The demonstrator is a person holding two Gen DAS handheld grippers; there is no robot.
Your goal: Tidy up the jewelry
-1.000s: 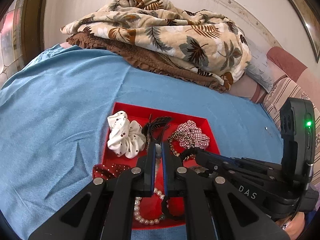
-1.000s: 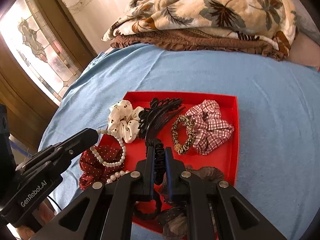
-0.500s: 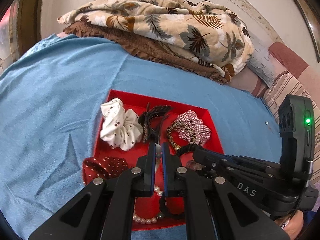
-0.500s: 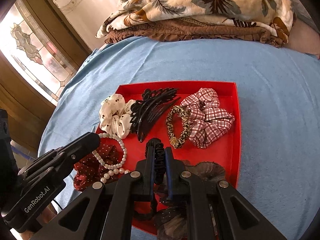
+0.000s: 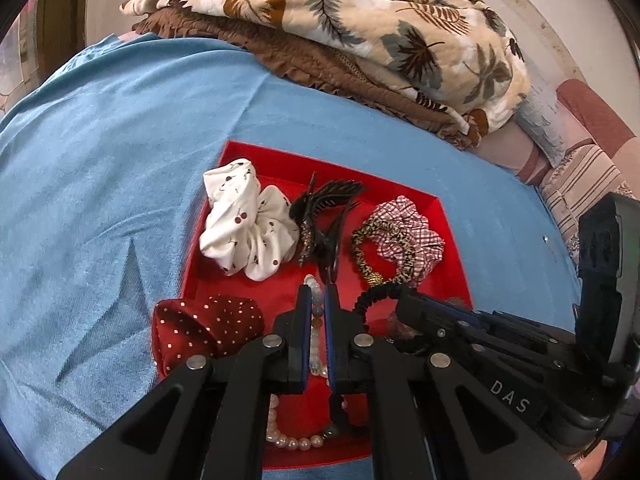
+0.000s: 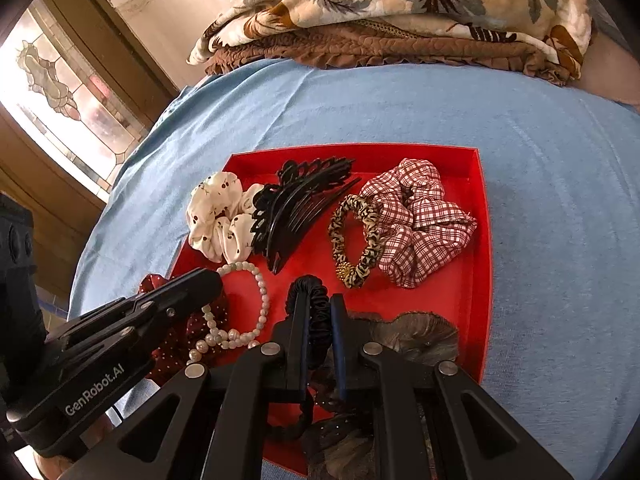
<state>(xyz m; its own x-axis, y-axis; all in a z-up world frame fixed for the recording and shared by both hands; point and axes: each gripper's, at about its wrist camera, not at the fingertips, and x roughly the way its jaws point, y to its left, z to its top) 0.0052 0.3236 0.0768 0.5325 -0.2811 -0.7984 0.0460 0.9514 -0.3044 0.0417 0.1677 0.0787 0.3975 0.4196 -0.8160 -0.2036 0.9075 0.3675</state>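
Note:
A red tray (image 6: 482,208) on the blue bedspread holds hair accessories: a white cherry scrunchie (image 6: 218,216), a black claw clip (image 6: 296,204), a leopard hair tie (image 6: 356,236), a red plaid scrunchie (image 6: 424,216), a dark red dotted scrunchie (image 5: 204,328) and a grey-brown scrunchie (image 6: 420,336). My left gripper (image 5: 317,300) is shut on a pearl bead bracelet (image 6: 244,308) over the tray's near left. My right gripper (image 6: 320,312) is shut on a black spiral hair tie (image 6: 314,292) over the tray's near middle.
A folded leaf-print quilt (image 6: 400,4) on a brown blanket lies at the back of the bed. A stained-glass window (image 6: 60,92) is at the left. Striped pillows (image 5: 580,176) lie at the right. Blue bedspread (image 6: 560,200) surrounds the tray.
Both grippers have lowered closer to the tray, each keeping its hold. The pearl bracelet now rests lower, beside the dotted scrunchie.

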